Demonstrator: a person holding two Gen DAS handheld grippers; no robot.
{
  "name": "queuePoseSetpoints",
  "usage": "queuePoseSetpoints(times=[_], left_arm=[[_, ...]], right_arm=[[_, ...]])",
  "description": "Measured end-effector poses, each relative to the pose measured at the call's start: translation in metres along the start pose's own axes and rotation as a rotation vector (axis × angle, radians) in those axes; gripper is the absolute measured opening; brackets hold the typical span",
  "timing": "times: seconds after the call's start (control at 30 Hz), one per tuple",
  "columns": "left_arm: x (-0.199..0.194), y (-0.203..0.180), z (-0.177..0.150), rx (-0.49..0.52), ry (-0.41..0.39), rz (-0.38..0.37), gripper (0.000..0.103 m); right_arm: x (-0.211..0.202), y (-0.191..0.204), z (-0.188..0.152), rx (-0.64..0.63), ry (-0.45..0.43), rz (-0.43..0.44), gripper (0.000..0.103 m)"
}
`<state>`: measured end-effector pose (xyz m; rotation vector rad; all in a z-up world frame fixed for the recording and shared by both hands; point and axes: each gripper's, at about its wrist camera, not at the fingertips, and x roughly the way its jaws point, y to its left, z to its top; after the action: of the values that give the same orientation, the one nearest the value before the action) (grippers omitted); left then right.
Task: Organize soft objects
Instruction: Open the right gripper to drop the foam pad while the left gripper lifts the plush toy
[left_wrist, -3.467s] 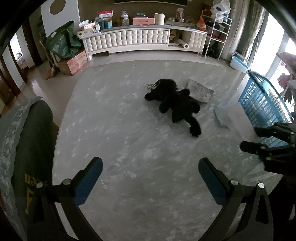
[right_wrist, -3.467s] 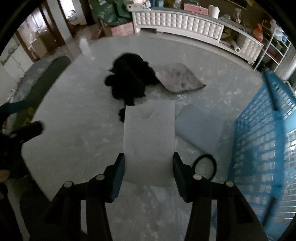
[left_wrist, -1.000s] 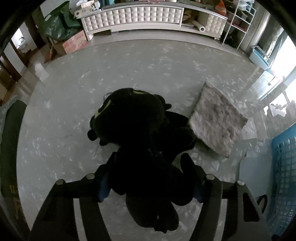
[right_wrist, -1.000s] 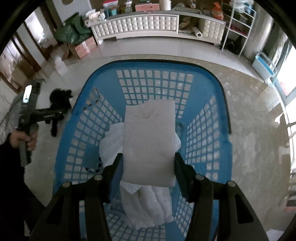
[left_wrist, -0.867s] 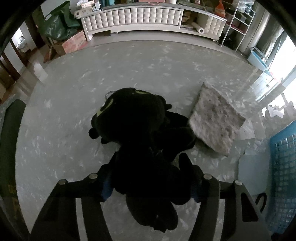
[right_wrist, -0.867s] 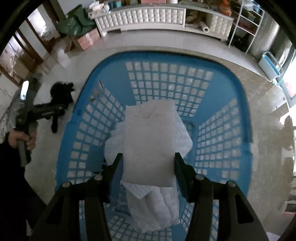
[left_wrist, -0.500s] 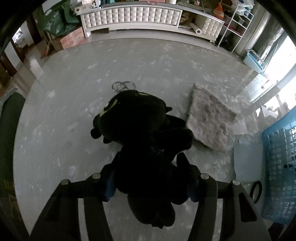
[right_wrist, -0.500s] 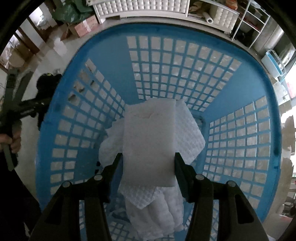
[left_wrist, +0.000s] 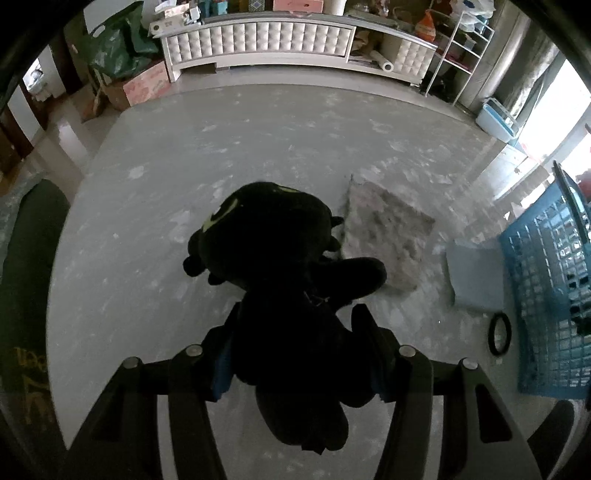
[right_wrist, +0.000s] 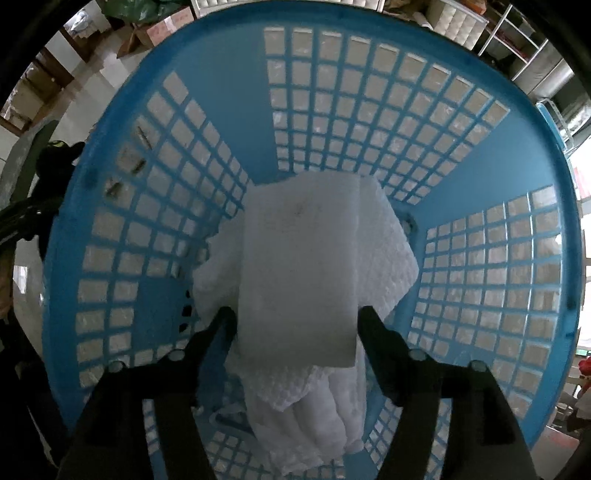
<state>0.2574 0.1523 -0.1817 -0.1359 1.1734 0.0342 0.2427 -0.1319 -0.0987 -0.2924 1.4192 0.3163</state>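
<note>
Grey marbled floor (left_wrist: 258, 140), white tufted cabinet (left_wrist: 258, 37) at twelve o'clock. My left hand-held gripper (left_wrist: 295, 347) pinches the black plush toy (left_wrist: 280, 266) at its body, head hanging forward over the floor. At three o'clock stands the blue plastic lattice basket (left_wrist: 543, 280). My right hand-held gripper (right_wrist: 297, 321) clamps a pale rectangular foam pad (right_wrist: 299, 273) above the white waffle-weave cloth (right_wrist: 384, 251) bunched in the basket (right_wrist: 369, 110).

Risks, as I judge: the plush body may compress and slip out; the grey fleecy mat (left_wrist: 384, 229) beside it could snag. Released while high, the pad may catch the basket wall.
</note>
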Motion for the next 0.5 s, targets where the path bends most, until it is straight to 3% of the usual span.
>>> queuePoseSetpoints(times=[0.1, 0.37, 0.5], left_arm=[[-0.011, 0.001, -0.011, -0.005, -0.003, -0.008, 0.055], [-0.05, -0.004, -0.034, -0.005, -0.045, -0.029, 0.055], [-0.073, -0.012, -0.041, 0.004, -0.075, -0.042, 0.055]], right_arm=[[0.0, 0.001, -0.01, 0.011, -0.003, 0.001, 0.085], [-0.02, -0.008, -0.027, 0.023, -0.04, 0.074, 0.089], [-0.037, -0.007, -0.028, 0.007, -0.095, 0.113, 0.103]])
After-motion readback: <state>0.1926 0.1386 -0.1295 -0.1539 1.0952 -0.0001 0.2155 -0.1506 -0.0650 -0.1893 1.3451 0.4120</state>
